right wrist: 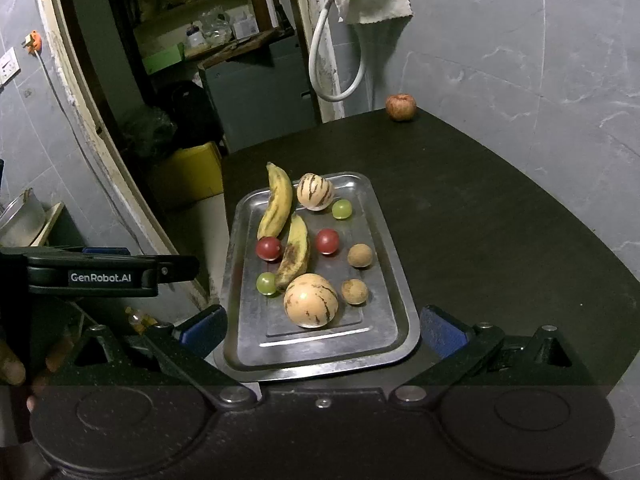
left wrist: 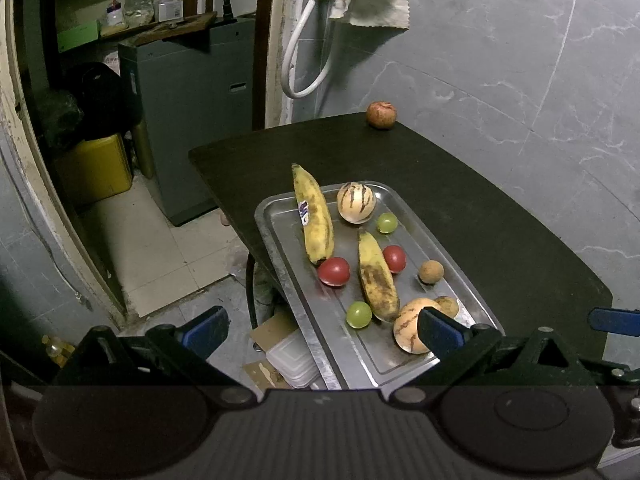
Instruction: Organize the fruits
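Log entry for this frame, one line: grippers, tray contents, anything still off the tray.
left gripper open, empty | right gripper open, empty | tray: bananas, striped melons, other small fruit | apple alone at table's far edge

Both my feeds are dim, cool cast. Light comes from above: soft short shadows under fruit, glare streaks on the metal tray [right wrist: 320, 360] just ahead of the fingers. Doorway far left is near black. Heavy fisheye bending, dark vignette in corners. Centre sharp, edges soft; tool body below reads murky.
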A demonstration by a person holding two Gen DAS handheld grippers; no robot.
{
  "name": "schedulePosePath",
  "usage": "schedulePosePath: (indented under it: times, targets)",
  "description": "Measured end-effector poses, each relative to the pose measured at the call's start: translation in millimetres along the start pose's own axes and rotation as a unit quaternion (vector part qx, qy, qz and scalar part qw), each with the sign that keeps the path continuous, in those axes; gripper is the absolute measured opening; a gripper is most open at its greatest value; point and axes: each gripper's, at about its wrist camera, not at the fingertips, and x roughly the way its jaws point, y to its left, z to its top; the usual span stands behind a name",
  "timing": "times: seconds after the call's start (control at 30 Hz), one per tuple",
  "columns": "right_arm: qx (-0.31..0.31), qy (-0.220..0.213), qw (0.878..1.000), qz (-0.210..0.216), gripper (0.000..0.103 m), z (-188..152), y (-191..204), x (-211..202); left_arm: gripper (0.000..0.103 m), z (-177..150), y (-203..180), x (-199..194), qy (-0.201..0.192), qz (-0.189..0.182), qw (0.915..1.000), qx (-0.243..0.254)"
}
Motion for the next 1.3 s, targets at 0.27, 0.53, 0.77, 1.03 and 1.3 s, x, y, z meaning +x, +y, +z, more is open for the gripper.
schedulePosePath:
  times: [0.27, 0.53, 0.77, 1.03, 1.3]
  targets:
    - [0.002, 0.003, 1.0, -0.002, 0.102, -0.5, 1.4, 4.5, 0.103, 0.1, 1.5, 1.1, 0.001, 0.001, 1.0, 0.0]
    - [0.002, 0.004, 1.0, -0.002, 0.102, -0.2, 0.9, 4.8, 0.103, 0.0, 1.0, 1.2, 0.001, 0.001, 1.0, 0.0]
    - [0.002, 0.004, 1.0, -0.002, 0.102, -0.5, 0.5, 5.4, 0.103, -0.2, 0.9, 1.4, 0.001, 0.001, 1.0, 0.0]
    - [0.003, 0.005, 1.0, -0.003, 0.102, -2.5, 0.1, 7.3, 0.103, 0.4, 1.5, 2.1, -0.001, -0.002, 1.0, -0.002]
    - [0.004, 0.007, 1.0, -0.004, 0.102, -3.8, -1.4, 9.1, 0.103, -0.8, 4.1, 1.9, -0.017, 0.001, 0.9998, -0.005]
